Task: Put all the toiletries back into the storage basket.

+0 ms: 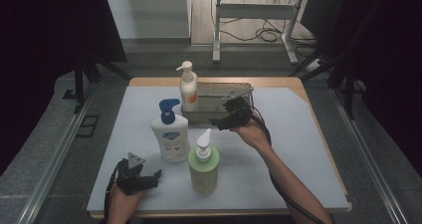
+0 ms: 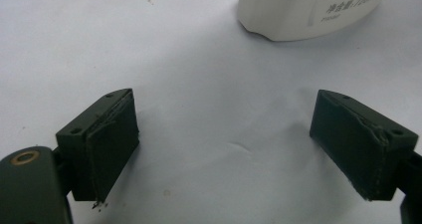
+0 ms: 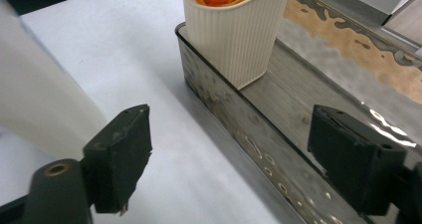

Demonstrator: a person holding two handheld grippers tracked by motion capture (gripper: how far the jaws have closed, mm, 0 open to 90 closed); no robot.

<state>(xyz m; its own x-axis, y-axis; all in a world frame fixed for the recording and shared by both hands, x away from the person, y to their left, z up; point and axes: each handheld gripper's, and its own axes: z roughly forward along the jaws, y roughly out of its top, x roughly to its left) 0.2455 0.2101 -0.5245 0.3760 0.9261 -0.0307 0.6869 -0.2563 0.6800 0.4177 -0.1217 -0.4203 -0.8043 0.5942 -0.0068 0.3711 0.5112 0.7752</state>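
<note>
Pump bottles are the work here, three of them on the pale table cover (image 1: pixel 298 149), and going from the near edge outward: the left gripper (image 1: pixel 149 179) rests low on the cover at the near left corner, its jaws spread wide with bare cover between them and nothing held; in the left gripper view the base of the white bottle with the blue pump (image 2: pixel 303 10) stands ahead of it, apart from both pads. Just to its right in the high view stands the green bottle with a white pump (image 1: pixel 203 167), upright, and just behind and left of it that white bottle (image 1: pixel 170 134), the two close together. Farther on, the right gripper (image 1: pixel 219 122) hovers at the near wall of the metal tray (image 3: pixel 234 114), jaws wide apart and empty, one jaw over the cover and the other over the tray floor. In the tray's left end stands the cream ribbed bottle with an orange label (image 3: pixel 234 40), upright against the near wall. Judging from this, the bottles seem meant for the tray, one placed and two left. The risks: the two free bottles stand so near each other that a wide-open jaw reaching for one could nudge the other over; tall and narrow, a bottle gripped high may swing and clip the tray wall.
</note>
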